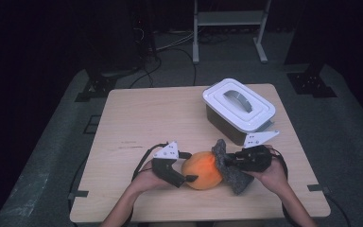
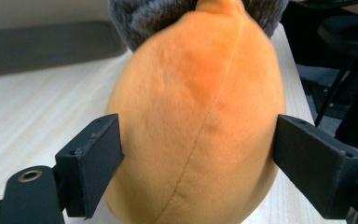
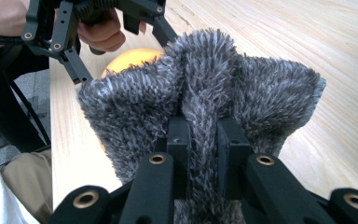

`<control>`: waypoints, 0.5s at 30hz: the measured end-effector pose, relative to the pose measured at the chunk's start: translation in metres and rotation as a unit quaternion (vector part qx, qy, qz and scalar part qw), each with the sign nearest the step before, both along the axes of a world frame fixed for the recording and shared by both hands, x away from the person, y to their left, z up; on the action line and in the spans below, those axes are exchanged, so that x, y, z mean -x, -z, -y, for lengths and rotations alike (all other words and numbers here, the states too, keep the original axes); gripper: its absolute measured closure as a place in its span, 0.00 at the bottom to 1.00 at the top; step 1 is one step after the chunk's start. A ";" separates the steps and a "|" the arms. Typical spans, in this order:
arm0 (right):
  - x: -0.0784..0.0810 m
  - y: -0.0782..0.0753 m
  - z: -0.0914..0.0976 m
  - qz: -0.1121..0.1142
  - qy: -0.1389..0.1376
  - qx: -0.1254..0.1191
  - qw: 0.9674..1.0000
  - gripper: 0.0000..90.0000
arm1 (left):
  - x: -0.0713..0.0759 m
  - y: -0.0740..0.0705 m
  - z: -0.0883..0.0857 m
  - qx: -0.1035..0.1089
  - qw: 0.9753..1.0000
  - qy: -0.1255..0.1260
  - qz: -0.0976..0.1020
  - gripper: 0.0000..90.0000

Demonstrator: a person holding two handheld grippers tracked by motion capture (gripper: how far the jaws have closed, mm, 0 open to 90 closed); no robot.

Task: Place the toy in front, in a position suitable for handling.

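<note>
An orange plush ball lies on the wooden table near its front edge. My left gripper reaches in from the left, its jaws standing on either side of the ball without denting it, open. My right gripper comes from the right and is shut on a grey fuzzy cloth. The cloth is pinched into a fold between the jaws and fans out against the ball's right side. A strip of orange ball shows above the cloth in the right gripper view.
A white-lidded box with a handle recess stands at the back right of the table, just behind the right gripper. Bare wood stretches across the left and middle. The table's front edge runs close under both hands.
</note>
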State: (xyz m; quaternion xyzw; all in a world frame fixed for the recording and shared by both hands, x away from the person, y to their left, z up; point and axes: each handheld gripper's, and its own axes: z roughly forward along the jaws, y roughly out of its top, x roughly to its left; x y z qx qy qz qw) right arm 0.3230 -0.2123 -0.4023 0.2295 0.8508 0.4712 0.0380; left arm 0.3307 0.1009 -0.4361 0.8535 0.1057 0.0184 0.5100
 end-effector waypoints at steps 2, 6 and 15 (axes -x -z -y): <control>0.000 0.001 0.002 -0.002 0.002 0.000 1.000 0.86 | 0.001 -0.001 -0.001 -0.002 1.000 0.002 0.009 0.29; -0.002 0.005 0.008 -0.011 0.017 0.018 1.000 0.86 | 0.004 -0.006 -0.001 -0.004 1.000 0.005 0.021 0.51; 0.009 -0.024 0.006 0.026 0.002 -0.030 0.999 0.86 | 0.004 -0.016 -0.004 0.008 1.000 -0.008 0.011 0.57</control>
